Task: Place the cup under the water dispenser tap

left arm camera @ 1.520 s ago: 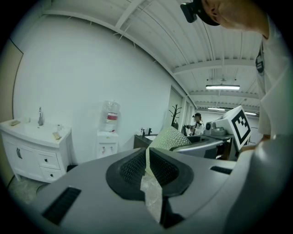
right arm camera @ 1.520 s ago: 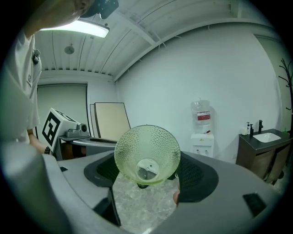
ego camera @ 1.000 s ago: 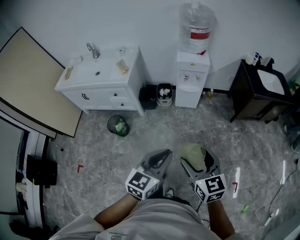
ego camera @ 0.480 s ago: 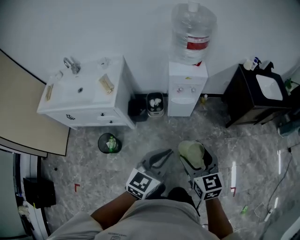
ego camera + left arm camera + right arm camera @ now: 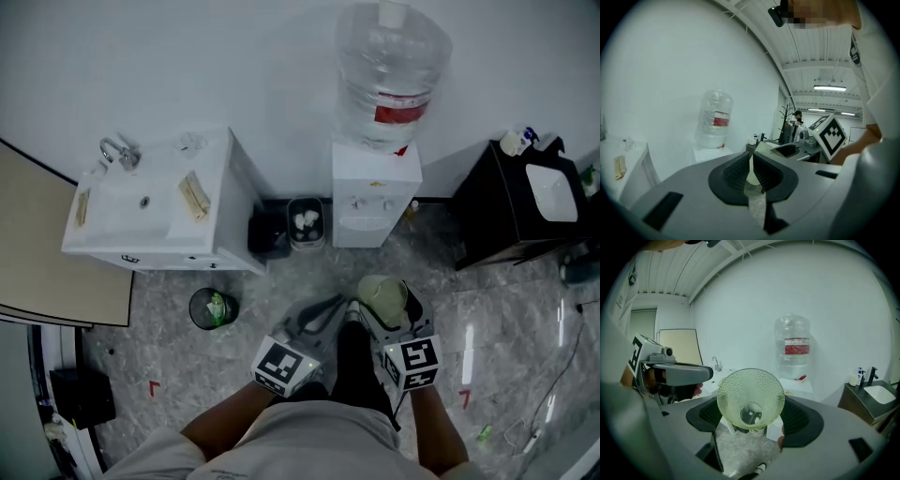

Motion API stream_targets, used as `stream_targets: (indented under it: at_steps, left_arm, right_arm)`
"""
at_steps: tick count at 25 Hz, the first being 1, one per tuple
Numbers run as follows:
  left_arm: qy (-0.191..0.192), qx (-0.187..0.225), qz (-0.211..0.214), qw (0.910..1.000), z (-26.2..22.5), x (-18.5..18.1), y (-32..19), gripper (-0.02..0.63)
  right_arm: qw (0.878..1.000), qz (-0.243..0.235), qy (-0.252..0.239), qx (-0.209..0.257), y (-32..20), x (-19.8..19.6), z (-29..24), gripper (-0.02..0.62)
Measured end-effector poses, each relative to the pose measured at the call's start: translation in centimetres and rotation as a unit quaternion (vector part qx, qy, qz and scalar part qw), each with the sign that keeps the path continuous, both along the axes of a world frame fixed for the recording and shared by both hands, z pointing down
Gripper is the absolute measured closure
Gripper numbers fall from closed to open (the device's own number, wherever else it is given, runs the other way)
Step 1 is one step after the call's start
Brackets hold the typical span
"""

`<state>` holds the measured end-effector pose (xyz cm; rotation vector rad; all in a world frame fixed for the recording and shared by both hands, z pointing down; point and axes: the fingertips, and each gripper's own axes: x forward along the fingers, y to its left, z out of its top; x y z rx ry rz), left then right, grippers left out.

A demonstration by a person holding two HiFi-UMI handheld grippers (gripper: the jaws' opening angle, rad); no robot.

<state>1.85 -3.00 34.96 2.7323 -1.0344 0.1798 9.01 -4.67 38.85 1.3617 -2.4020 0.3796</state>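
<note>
Right tool [image 5: 386,306] clamped on green dimpled cup [image 5: 750,398], rim facing forward | left tool [image 5: 751,171] jaws all but together, empty | water dispenser [image 5: 375,202] ahead, well apart.

Both forearms reach forward from the torso, low and side by side, close together. The left gripper [image 5: 321,312] points ahead with its 2 jaws almost together, only a thin slit between them and nothing held. Just beside it, the right gripper [image 5: 394,317] has its 2 jaws clamped on the sides of the cup [image 5: 750,397].
</note>
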Motion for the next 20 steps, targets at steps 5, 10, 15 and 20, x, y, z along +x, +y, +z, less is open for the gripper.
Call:
stream_targets:
  at_steps: [5,10,15,20]
  left_arm:
    - [0.006,0.010,-0.032,0.9994,-0.1,1.2,-9.3,0.577]
    - [0.011,0.001,-0.057,0.9983,1.0,2.2,-16.5,0.577]
    - [0.009,-0.005,-0.064,0.9979,2.8,2.6,-20.3,0.577]
    - [0.031,-0.004,-0.094,0.9951,5.8,1.7,-23.3,0.578]
  right_arm:
    - [0.999,-0.036,0.021,-0.017,-9.4,0.8,3.0,0.216]
    - [0.997,-0.067,0.031,-0.031,-17.0,1.3,6.4,0.216]
    - [0.994,-0.083,0.043,-0.053,-20.7,1.4,10.7,0.216]
    - [0.992,-0.082,0.062,-0.075,-23.0,0.6,17.1,0.216]
